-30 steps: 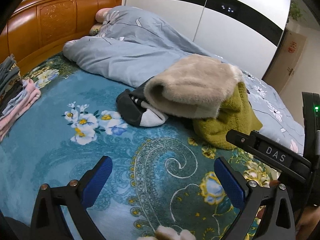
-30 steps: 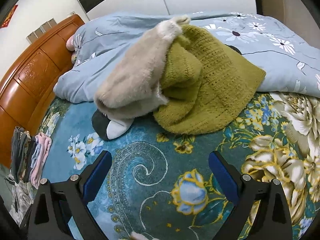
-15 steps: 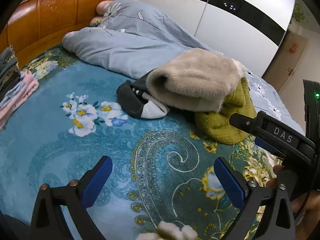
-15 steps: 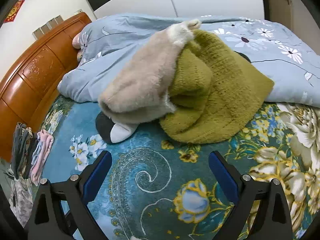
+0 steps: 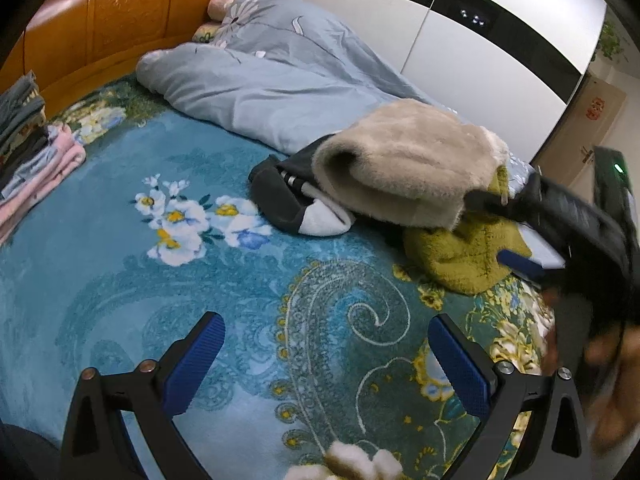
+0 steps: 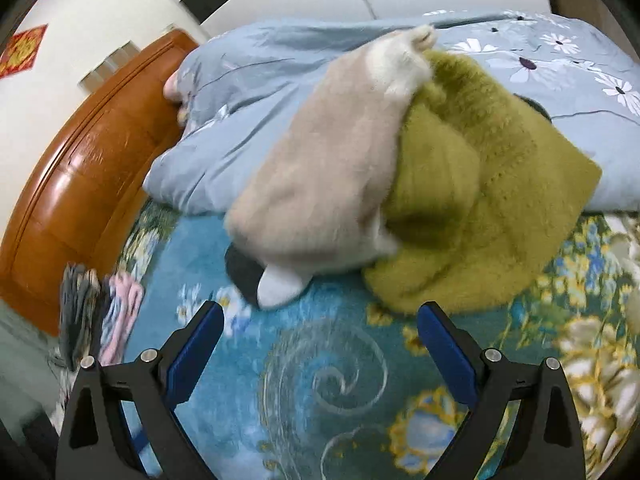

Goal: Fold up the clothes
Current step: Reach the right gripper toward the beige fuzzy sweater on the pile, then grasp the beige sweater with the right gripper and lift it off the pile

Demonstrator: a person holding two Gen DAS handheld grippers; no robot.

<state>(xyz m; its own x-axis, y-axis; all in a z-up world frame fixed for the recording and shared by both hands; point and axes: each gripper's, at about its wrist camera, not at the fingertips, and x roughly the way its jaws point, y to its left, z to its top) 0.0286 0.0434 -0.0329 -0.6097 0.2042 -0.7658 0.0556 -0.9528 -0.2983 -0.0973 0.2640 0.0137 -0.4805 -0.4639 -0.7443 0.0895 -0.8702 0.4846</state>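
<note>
Both the left gripper (image 5: 326,354) and right gripper (image 6: 320,344) gape empty above the teal floral bed (image 5: 120,280); the rumpled beige fleece garment (image 6: 320,184) is best pinched by one edge, clear of the olive knitted sweater (image 6: 492,200).

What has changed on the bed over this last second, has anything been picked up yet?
Nothing is picked up yet. The right gripper has moved forward toward the beige fleece and green sweater, jaws open; in the left camera it now reaches the pile's edge. The left gripper stays open and low. The clothes pile, folded stack and quilt have not moved.
</note>
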